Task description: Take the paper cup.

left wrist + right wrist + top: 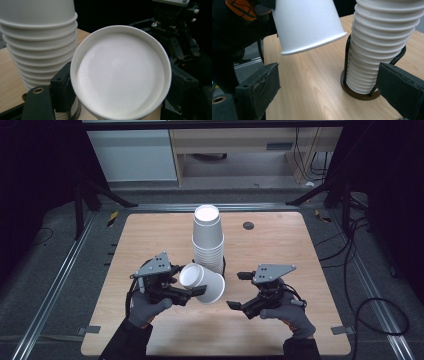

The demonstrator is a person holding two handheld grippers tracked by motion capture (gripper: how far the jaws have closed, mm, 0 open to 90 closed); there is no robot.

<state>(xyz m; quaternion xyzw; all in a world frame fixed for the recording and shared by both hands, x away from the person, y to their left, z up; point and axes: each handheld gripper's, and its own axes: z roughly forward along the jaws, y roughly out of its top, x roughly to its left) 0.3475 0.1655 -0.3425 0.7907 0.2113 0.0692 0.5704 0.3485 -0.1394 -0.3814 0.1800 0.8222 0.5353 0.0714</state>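
Note:
A tall stack of white paper cups (208,239) stands upside down in a black wire holder (360,95) at the table's middle. My left gripper (189,287) is shut on a single white cup (204,283), which it holds tilted just in front of the stack. In the left gripper view the cup's base (120,72) faces the camera between the black jaws, with the stack (37,37) to its left. My right gripper (239,290) is to the right of the cup, open, with bare table between its fingers. From the right gripper (329,92) the cup (307,22) hangs upper left and the stack (382,42) rises at right.
The light wooden table (150,235) has a small dark round grommet (248,225) behind the stack. Metal rails run along both sides of the table, and cables (360,270) lie on the floor at the right. Cabinets stand beyond the far edge.

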